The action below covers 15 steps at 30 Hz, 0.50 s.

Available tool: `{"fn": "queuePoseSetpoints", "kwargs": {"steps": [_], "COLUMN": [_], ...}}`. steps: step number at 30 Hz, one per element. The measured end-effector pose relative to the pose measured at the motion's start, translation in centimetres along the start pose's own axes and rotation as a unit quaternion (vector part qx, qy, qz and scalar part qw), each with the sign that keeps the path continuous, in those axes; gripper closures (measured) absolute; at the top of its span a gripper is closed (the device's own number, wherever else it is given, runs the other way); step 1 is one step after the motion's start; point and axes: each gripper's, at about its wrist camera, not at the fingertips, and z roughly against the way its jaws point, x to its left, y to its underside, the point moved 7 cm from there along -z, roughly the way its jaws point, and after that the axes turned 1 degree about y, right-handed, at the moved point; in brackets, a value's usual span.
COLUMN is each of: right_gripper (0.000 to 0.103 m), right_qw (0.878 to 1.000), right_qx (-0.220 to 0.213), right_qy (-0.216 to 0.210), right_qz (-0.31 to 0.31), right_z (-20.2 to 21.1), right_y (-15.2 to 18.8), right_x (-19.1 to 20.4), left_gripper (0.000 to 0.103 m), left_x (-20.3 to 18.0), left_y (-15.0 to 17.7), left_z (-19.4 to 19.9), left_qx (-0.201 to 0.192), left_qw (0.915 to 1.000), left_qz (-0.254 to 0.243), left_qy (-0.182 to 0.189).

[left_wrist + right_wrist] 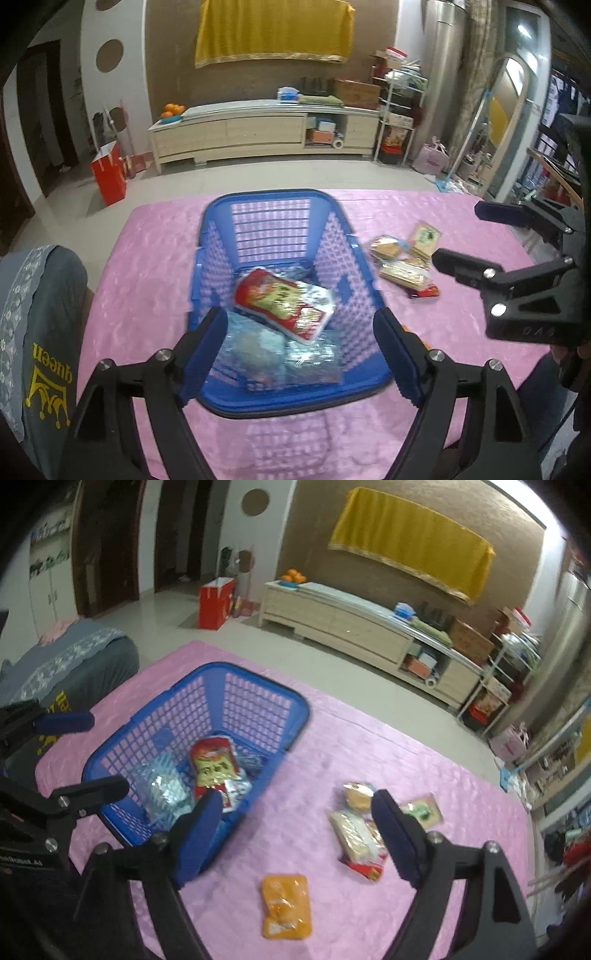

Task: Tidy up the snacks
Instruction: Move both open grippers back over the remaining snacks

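Both my left fingers (300, 356) and my right fingers (297, 836) stand spread and empty, the left pair over the near end of the blue plastic lattice basket (334, 206) on the pink quilted worktop (424, 775), the right pair just beside it, likely so each is ready for another packet. Inside the basket a glossy red-and-yellow snack pouch (282, 302) lies tilted on crinkly clear-blue wrapped packs (258, 354). To the basket's right wait an orange pouch (286, 906) and a small cluster of pale wrapped biscuits (356, 834).
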Motion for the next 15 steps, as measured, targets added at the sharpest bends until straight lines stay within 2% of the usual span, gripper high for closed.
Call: {"fn": "queuePoseSetpoints", "kwargs": {"steps": [5,8,15], "right_gripper": [0.011,0.01,0.008], "right_qw": [0.999,0.998,0.996], "right_qx": [0.006,0.015,0.028], "right_qy": [0.002,-0.013,-0.006], "right_qz": [-0.038,-0.066,-0.081], "right_z": [1.5,2.1,3.2], "right_y": [2.2,3.5,6.7], "right_x": [-3.2,-4.5,-7.4], "left_gripper": [0.024,0.024,0.024], "left_x": [-3.5,-5.9,-9.9], "left_y": [-0.2,-0.4,-0.1], "left_z": [0.1,0.0,-0.8], "left_qx": [-0.001,-0.002,0.005], "left_qw": [0.9998,0.9995,0.9997], "left_qz": [-0.019,-0.031,-0.016], "left_qy": [0.009,0.008,0.018]}}
